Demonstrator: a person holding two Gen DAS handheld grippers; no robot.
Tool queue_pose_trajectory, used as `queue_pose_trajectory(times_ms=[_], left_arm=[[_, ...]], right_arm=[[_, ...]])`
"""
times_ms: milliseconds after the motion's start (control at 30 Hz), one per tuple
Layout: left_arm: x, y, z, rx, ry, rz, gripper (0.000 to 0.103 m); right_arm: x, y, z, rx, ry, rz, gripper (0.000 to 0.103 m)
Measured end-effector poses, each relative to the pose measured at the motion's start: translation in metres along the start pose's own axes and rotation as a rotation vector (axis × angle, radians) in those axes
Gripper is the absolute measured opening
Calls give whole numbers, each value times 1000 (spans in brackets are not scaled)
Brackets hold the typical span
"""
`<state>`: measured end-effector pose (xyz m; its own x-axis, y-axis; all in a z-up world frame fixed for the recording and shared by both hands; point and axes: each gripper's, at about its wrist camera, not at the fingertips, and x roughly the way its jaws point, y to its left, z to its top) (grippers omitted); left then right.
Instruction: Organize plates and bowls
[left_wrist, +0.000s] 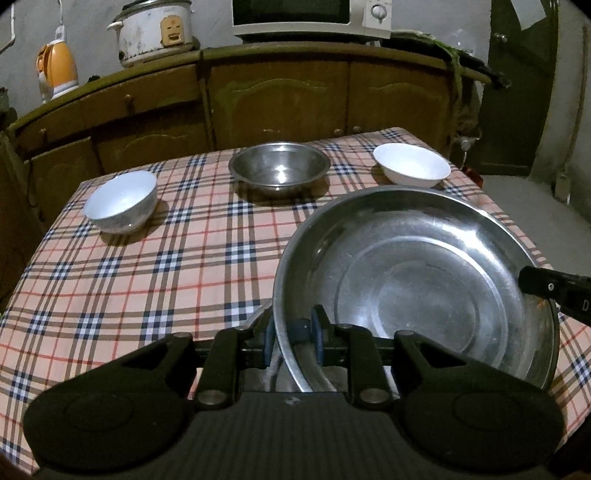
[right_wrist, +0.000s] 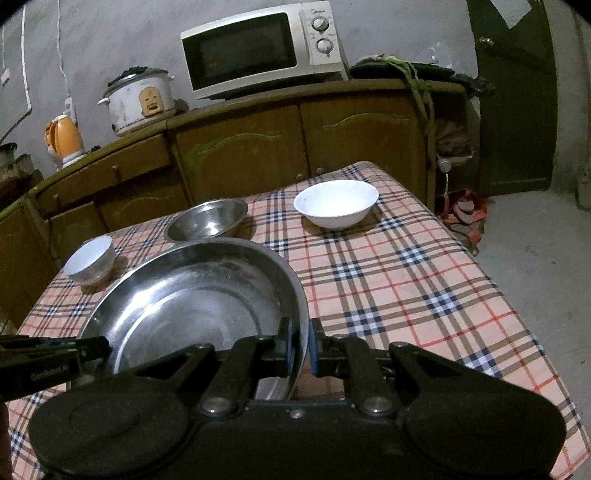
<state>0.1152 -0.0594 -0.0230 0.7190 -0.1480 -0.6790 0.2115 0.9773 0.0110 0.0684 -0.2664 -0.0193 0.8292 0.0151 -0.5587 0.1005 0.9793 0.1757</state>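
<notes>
Black plastic grippers, blue fingers (left_wrist: 317, 332) (white "GenRobot.AI" lettering), steel pivot screws.

Microwave (right_wrist: 258, 51); rice cooker (right_wrist: 138, 99); kettle (right_wrist: 64, 142)

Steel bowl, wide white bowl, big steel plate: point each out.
steel bowl (left_wrist: 279, 168), left wrist view, inner floor.
wide white bowl (right_wrist: 337, 201), right wrist view, inside.
big steel plate (left_wrist: 417, 295), left wrist view, flat centre.

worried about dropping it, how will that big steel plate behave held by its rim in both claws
The big steel plate looks rigid, so it likely won't flex between the left claw and right claw. Its polished rim probably slips easily in thin pinches. It seems light, thin metal, and would likely clatter rather than break.
</notes>
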Motion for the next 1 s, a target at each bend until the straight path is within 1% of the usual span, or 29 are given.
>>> queue_pose_trajectory(times_ms=[633, 900, 1000], left_arm=[[22, 14, -20, -3, 87, 14, 23], [25, 18, -30, 6, 95, 25, 24], [25, 20, -33, 15, 86, 37, 24]], right_arm=[[28, 13, -26, -34, 95, 6, 14], [36, 18, -35, -52, 124, 11, 15], [39, 22, -38, -64, 132, 11, 15]])
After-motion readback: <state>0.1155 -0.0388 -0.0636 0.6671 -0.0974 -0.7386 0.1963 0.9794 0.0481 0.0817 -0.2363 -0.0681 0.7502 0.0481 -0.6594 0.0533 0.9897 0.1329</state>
